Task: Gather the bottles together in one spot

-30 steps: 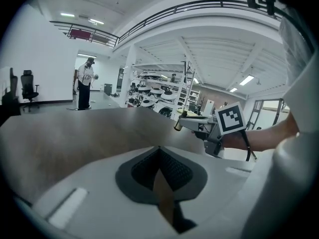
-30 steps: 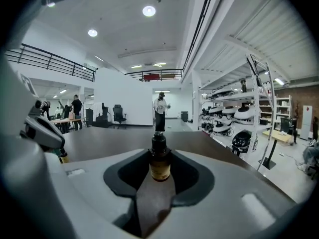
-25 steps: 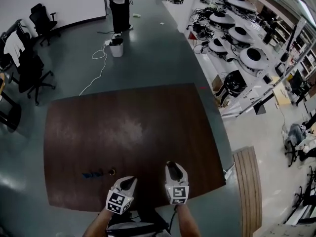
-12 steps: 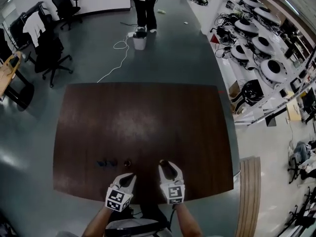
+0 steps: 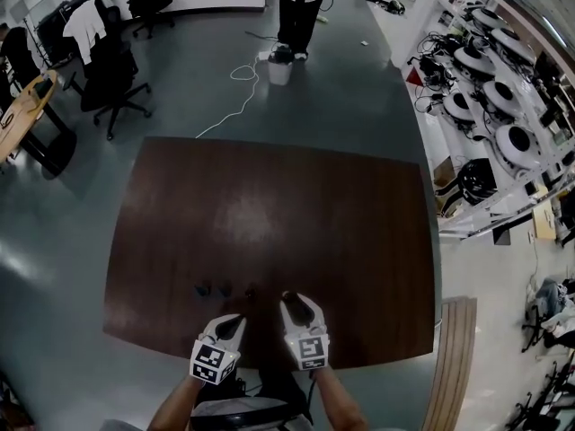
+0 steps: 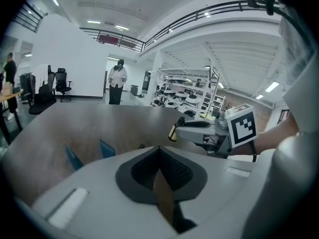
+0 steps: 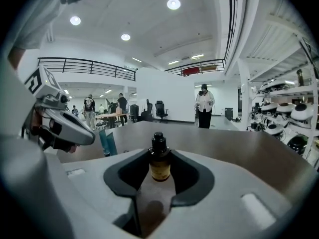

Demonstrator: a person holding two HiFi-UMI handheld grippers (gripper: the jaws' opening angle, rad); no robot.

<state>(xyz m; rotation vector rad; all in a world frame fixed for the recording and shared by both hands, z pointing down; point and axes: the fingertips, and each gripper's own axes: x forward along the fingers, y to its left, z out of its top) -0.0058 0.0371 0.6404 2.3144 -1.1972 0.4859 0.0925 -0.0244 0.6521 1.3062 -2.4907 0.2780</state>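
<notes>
My right gripper (image 5: 289, 299) is shut on a small amber bottle (image 7: 160, 169) with a black cap, held upright just above the dark brown table (image 5: 269, 214). The left gripper view shows that bottle (image 6: 173, 132) at the right gripper's tip. On the table just left of it are two small blue bottles (image 5: 202, 288) (image 5: 223, 287) and a tiny brown bottle (image 5: 250, 287). The blue ones (image 6: 74, 158) (image 6: 107, 148) lie ahead of my left gripper (image 6: 159, 151), which is shut on nothing near the front edge (image 5: 235, 320).
A person (image 5: 301, 7) stands beyond the table's far edge beside a white bucket (image 5: 280, 70) and a floor cable (image 5: 235, 97). Office chairs (image 5: 112, 79) stand at the back left. Shelves of round devices (image 5: 503, 106) line the right. A wooden bench (image 5: 456, 366) sits right of the table.
Both grippers have moved left along the table's front edge, and the right one with the amber bottle is now close to the bottles on the table. The head view has swung too.
</notes>
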